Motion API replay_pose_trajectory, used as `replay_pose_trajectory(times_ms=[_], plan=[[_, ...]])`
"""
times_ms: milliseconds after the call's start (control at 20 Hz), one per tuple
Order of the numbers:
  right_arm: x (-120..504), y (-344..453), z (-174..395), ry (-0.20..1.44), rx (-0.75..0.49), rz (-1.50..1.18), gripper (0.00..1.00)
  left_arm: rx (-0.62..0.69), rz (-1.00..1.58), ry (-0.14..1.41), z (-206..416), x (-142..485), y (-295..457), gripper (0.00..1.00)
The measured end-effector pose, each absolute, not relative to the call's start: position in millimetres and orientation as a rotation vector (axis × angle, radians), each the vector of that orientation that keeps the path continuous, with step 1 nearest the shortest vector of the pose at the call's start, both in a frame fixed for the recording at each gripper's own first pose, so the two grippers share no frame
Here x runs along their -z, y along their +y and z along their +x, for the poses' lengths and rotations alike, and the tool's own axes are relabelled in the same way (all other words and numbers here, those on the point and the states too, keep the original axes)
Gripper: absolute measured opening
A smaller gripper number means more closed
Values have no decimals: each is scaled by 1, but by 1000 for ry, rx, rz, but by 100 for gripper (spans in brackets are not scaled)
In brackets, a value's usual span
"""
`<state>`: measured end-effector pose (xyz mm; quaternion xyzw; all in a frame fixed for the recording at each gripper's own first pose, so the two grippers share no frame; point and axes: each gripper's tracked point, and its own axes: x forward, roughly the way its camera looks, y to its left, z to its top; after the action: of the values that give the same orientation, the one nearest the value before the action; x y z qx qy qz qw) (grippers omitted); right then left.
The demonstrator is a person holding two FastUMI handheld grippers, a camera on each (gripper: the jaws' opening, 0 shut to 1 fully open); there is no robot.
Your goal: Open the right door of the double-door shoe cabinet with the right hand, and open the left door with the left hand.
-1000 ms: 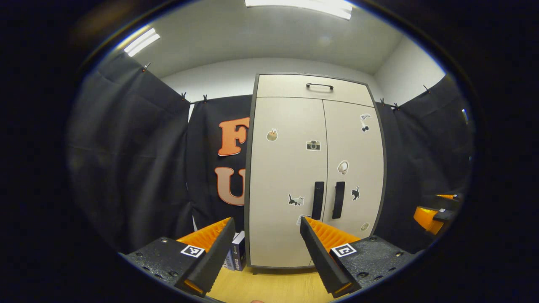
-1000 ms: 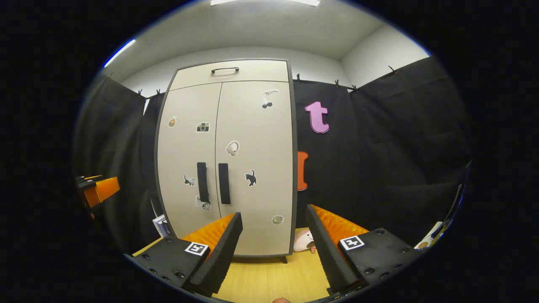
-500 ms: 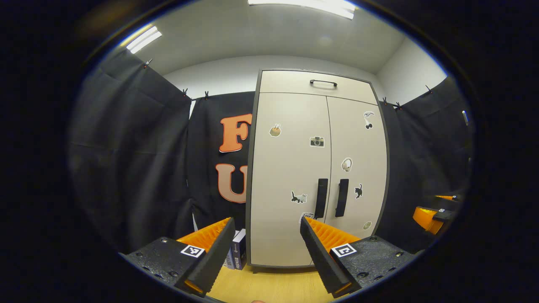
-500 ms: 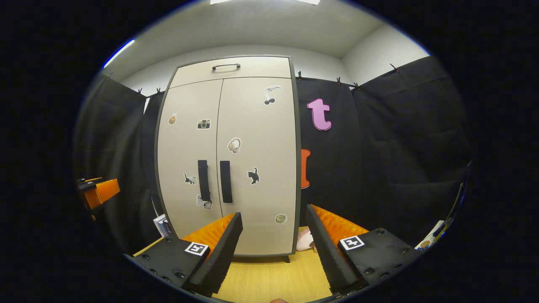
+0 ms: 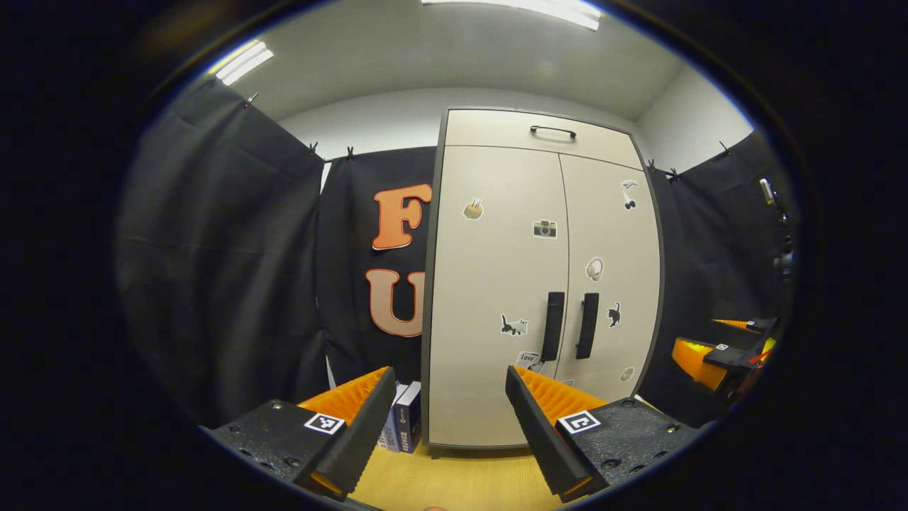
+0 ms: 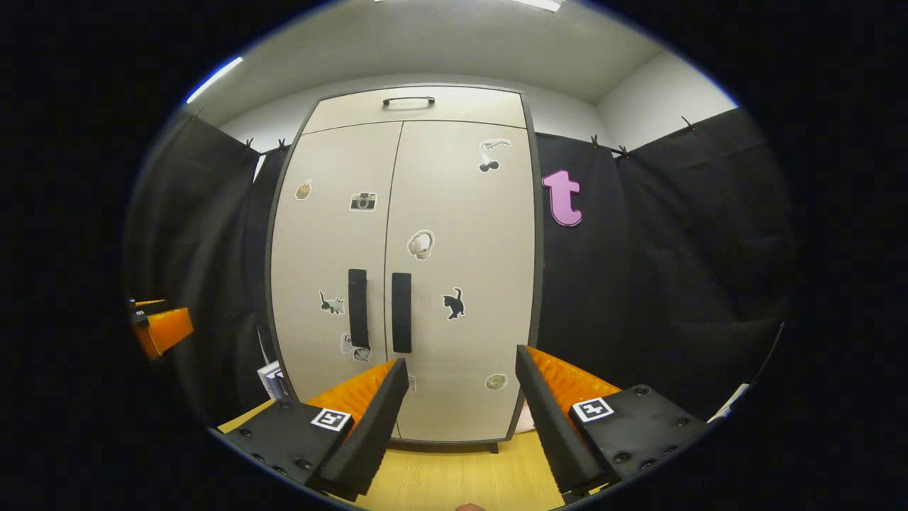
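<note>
Both my grippers, left gripper (image 5: 448, 411) and right gripper (image 6: 460, 404), hang fingers apart, well short of the shut cabinet (image 6: 425, 284) ahead, and its two close-set handles (image 6: 401, 312) risk me hooking the wrong one.

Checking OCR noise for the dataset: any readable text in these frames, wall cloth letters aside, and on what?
None reads clearly.
Small sticker low on the left door, beside its handle: carries lettering, too small to read.
Boxes on the floor left of the cabinet: print on the spines, too blurred to read.
Square black-and-white tags: patterns, no characters.
The other door stickers are pictures without words.
</note>
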<state>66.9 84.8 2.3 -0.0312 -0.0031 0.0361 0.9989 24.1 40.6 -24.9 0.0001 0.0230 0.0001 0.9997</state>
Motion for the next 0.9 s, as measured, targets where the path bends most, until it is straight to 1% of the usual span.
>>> replay_pose_trajectory(times_ms=[300,550,900], plan=[[-6,133,111,-5,-135,-55,98,-29,18,59,35,33,70,94],[-6,152,149,-13,-129,-73,99,-69,35,48,38,30,97,94],[-5,169,203,-12,-135,-14,98,-117,61,45,36,31,129,94]])
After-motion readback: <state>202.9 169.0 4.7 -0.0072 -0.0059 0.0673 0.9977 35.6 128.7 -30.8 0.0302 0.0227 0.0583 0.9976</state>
